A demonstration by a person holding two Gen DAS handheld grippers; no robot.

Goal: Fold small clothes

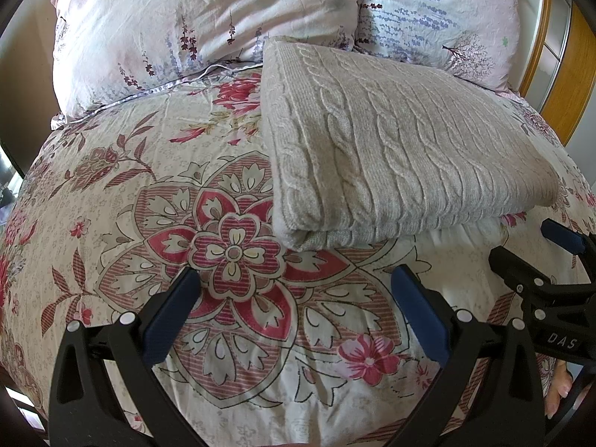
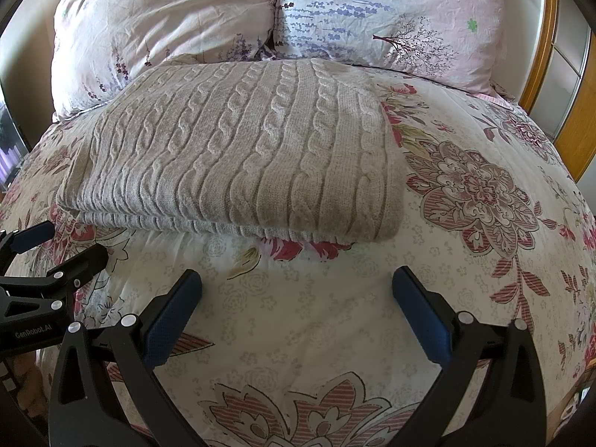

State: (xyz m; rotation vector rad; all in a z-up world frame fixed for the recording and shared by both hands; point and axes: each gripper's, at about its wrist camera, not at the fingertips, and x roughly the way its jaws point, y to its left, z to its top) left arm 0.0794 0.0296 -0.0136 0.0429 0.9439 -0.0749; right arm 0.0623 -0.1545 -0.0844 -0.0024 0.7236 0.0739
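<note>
The cable-knit sweater [image 1: 391, 149] is laid folded into a neat rectangle on the floral bedspread [image 1: 130, 193] just before the pillows [image 1: 178, 26], so the left tool [image 1: 294, 287] and right tool [image 2: 296, 287] are held apart, empty and spread wide, apparently because folding is judged done.
</note>
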